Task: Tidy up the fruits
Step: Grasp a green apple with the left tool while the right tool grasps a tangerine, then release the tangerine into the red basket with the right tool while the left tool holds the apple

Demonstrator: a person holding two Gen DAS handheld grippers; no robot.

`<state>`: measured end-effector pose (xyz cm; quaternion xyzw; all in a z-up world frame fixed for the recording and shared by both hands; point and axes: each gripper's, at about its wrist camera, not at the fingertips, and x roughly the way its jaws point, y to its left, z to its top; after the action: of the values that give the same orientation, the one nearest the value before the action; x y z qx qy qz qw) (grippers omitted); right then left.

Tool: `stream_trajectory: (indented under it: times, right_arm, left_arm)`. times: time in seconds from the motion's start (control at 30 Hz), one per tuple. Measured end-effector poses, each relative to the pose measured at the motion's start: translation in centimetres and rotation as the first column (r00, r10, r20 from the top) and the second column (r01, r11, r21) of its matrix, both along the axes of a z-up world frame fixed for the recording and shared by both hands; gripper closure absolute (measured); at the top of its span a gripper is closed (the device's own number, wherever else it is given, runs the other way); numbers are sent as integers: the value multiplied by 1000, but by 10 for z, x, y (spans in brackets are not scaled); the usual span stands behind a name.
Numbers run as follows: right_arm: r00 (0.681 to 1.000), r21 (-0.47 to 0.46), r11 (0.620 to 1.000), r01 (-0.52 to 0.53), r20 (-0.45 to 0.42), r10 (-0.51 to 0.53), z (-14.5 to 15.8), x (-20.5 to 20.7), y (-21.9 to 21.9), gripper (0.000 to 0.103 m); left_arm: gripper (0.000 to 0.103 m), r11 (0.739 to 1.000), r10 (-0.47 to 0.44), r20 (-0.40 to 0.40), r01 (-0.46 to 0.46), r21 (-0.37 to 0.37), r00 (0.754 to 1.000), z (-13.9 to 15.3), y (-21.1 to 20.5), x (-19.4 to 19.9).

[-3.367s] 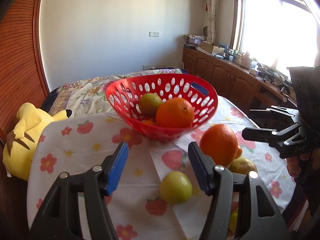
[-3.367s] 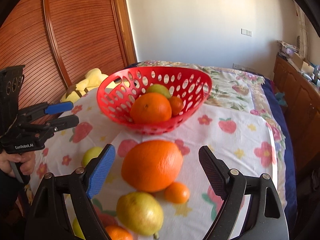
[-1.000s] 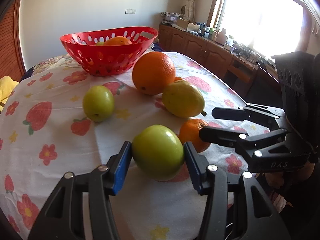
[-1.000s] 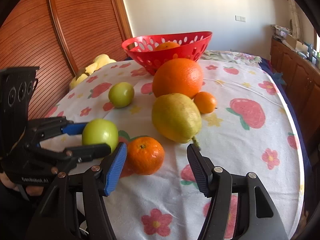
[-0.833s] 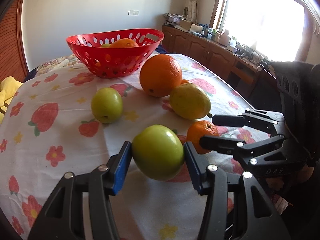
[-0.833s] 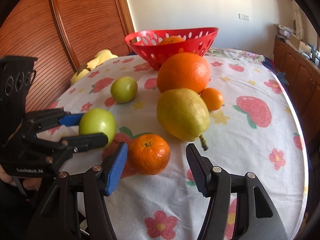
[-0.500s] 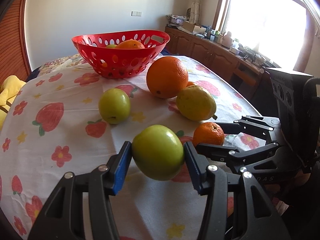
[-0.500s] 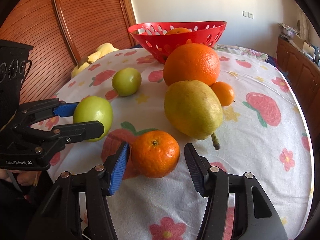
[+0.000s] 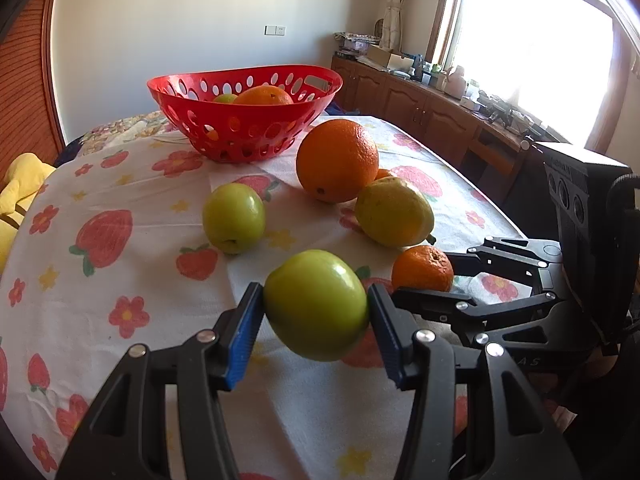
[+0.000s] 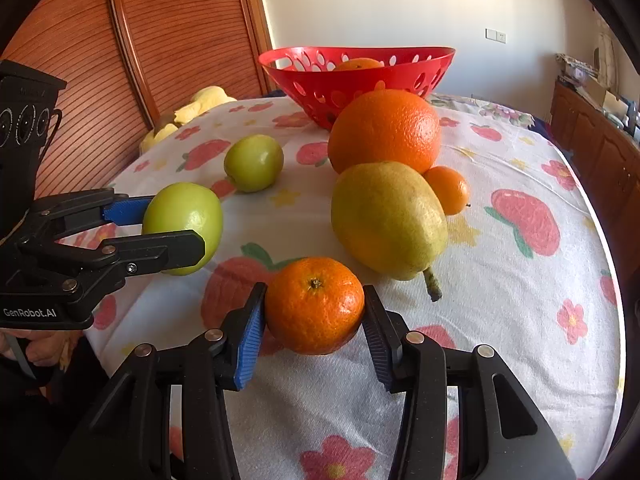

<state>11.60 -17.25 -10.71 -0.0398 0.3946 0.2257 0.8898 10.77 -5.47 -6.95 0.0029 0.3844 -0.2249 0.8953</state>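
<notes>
My left gripper [image 9: 316, 320] is shut on a green apple [image 9: 316, 306] and holds it above the flowered tablecloth [image 9: 120, 280]. It also shows in the right wrist view [image 10: 182, 228]. My right gripper [image 10: 314, 320] is shut on a small mandarin [image 10: 315, 306], which also shows in the left wrist view [image 9: 422, 270]. A red basket [image 9: 244, 114] with an orange and a green fruit stands at the far side. On the cloth lie a second green apple [image 9: 233, 217], a big orange [image 9: 337, 160], a yellow pear [image 9: 394, 212] and a tiny mandarin [image 10: 448, 189].
A yellow plush toy [image 9: 18, 196] lies at the table's left edge. A wooden sliding door [image 10: 140, 40] stands on the left. Wooden cabinets [image 9: 420, 120] run under the bright window on the right.
My left gripper has lifted the green apple off the cloth and pulled back. My right gripper has closed from wide open onto the small mandarin.
</notes>
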Motion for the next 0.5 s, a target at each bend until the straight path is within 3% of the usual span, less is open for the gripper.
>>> stream_trajectory:
  times: [0.5]
  right_arm:
    - [998,19,1000,-10,65,9,28,1,-2,56]
  left_arm:
    - [51,1000,17,35,-17,-4,999,14,6,4]
